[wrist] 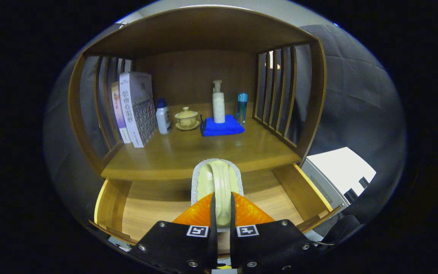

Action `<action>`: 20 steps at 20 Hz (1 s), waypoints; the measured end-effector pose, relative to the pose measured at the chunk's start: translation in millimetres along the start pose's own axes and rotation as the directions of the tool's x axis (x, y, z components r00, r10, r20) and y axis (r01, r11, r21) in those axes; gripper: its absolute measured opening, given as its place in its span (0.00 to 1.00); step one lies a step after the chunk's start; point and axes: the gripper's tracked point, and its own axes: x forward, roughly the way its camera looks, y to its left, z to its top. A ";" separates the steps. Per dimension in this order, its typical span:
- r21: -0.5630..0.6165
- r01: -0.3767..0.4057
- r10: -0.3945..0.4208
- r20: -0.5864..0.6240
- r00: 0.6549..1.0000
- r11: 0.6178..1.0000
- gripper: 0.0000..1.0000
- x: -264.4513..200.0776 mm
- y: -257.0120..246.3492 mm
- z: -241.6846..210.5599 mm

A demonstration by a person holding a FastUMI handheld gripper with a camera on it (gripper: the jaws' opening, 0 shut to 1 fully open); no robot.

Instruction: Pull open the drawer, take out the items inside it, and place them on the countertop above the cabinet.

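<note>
Gripper (222,213) clamped on a pale green brush (218,182) above the open, otherwise bare drawer (143,213).

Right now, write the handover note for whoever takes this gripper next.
Gripper: shut on the pale green handled scrubber with grey pad, held above the open wooden drawer.
Done: drawer pulled open, scrubber lifted out.
Left: set the scrubber on the wooden countertop just ahead, short of the blue folded cloth and lidded teacup. The drawer floor around the fingers looks bare; check what they hide.
</note>
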 end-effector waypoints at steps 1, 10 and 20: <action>-0.003 -0.007 0.007 0.021 1.000 1.000 0.13 1.1 2.2 8.0; -0.081 -0.052 0.063 0.147 0.987 0.995 0.13 41.8 26.0 62.2; -0.187 -0.069 0.087 0.085 0.993 0.980 0.15 125.1 51.7 69.1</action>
